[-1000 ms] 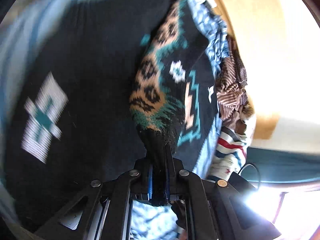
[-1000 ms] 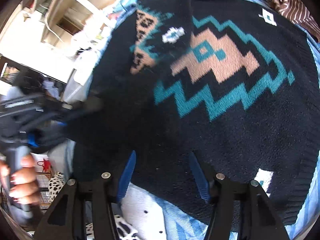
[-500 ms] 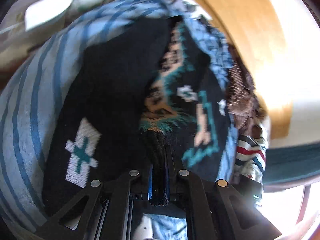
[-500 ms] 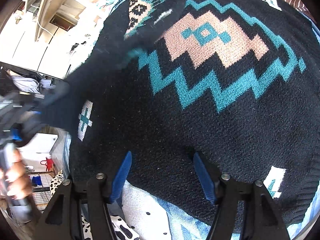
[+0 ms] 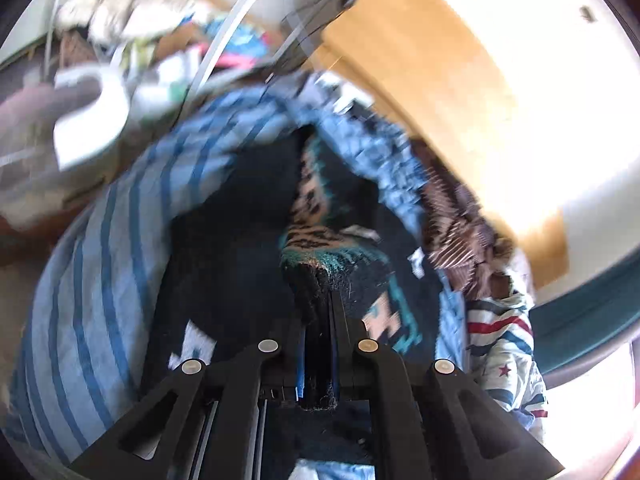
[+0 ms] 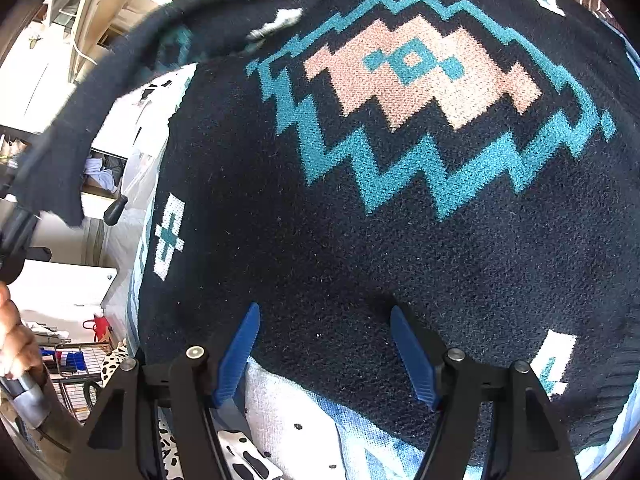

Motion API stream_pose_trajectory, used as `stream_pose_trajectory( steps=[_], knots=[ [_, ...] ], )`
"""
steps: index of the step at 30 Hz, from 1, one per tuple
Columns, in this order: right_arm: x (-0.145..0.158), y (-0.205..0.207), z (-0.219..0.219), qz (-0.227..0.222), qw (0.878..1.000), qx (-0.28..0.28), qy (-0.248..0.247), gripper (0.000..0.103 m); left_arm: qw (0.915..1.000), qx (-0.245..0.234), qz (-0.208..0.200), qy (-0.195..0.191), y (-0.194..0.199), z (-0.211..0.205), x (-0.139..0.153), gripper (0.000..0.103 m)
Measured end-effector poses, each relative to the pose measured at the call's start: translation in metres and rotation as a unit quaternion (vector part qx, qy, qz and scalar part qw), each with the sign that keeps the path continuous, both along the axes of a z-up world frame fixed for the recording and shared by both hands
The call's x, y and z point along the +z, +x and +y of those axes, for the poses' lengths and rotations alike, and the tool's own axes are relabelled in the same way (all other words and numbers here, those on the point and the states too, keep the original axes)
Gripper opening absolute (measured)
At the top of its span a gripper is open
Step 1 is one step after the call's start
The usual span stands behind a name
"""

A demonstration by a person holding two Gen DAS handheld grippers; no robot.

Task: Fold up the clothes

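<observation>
Cluttered, sunlit room; the work surface is a bed or padded top under a blue-striped cover [image 5: 100, 280], with a wooden panel [image 5: 420, 80] along its far side. Left tongs [image 5: 320, 320]: clamped tight on the dark cuff of the sleeve [image 5: 316, 240] of the black patterned sweater [image 6: 400, 220], which they hold lifted clear of the body. The left view is motion-blurred, so how high the sleeve hangs is uncertain. Right tongs [image 6: 324, 352]: parted, gripping nothing, their blue pads [image 6: 240, 352] poised at the sweater's near edge over a white dotted cloth [image 6: 288, 412]. Sweater body: spread flat, pattern side up, zigzag and diamond motif mid-panel. Judgement: a sleeve step is in hand, the sleeve being carried by its cuff. Whether it is being drawn out to straighten or brought in across the body, one moment does not settle. Next move calls for keeping the cuff pinched while the sleeve travels, then laying it without a twist; the free tongs could pin or smooth the body meanwhile. Edges: the left side seam runs near the edge of the surface, with shelving and floor clutter beyond. A brown striped garment [image 5: 452, 224] and a red-and-blue striped garment [image 5: 500, 332] crowd the far side. Open room lies mainly over the sweater itself.
</observation>
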State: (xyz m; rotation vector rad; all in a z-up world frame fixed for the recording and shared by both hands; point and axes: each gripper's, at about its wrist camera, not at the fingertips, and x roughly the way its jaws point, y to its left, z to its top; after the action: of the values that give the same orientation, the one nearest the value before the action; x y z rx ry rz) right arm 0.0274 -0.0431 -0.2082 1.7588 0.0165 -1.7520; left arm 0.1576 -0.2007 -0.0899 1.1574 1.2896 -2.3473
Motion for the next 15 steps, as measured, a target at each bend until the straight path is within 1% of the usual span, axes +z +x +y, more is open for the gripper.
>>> stream_pose_trajectory(
  steps=[1,2,3,4,6,8,11,12,13,14,15],
  knots=[
    [0.000,-0.001,-0.001,-0.001,1.000,-0.002,0.000,0.072,0.9991,0.005,-0.030,0.029,0.000,-0.001,-0.023,0.009],
    [0.001,-0.001,-0.001,-0.002,1.000,-0.003,-0.001,0.072,0.9962,0.011,-0.062,0.059,0.001,-0.002,-0.047,0.009],
    [0.001,-0.002,-0.001,-0.002,1.000,-0.004,-0.001,0.072,0.9914,0.017,-0.094,0.090,0.002,-0.003,-0.070,0.009],
    [0.003,-0.004,-0.001,0.000,1.000,-0.004,0.001,0.072,0.9876,0.022,-0.109,0.111,0.005,-0.002,-0.085,0.009],
    [0.007,-0.009,-0.003,0.009,1.000,-0.004,0.005,0.072,0.9864,0.022,-0.120,0.111,0.004,0.001,-0.089,0.009],
    [0.020,-0.027,-0.020,0.048,0.999,-0.009,0.014,0.071,0.9857,0.020,-0.130,0.105,0.003,0.004,-0.090,0.009],
    [0.039,-0.054,-0.046,0.107,0.994,-0.017,0.028,0.065,0.9845,0.017,-0.145,0.098,0.002,0.009,-0.091,0.009],
    [0.045,-0.063,-0.054,0.127,0.991,-0.020,0.032,0.063,0.9840,0.013,-0.154,0.090,-0.001,0.011,-0.090,0.009],
    [0.052,-0.072,-0.063,0.146,0.988,-0.022,0.037,0.059,0.9828,0.009,-0.163,0.085,-0.005,0.013,-0.090,0.009],
    [0.058,-0.081,-0.071,0.166,0.985,-0.025,0.041,0.051,0.9814,0.005,-0.173,0.083,-0.008,0.014,-0.090,0.009],
    [0.065,-0.089,-0.080,0.185,0.981,-0.027,0.046,0.049,0.9799,0.003,-0.180,0.085,-0.011,0.014,-0.091,0.009]
  ],
)
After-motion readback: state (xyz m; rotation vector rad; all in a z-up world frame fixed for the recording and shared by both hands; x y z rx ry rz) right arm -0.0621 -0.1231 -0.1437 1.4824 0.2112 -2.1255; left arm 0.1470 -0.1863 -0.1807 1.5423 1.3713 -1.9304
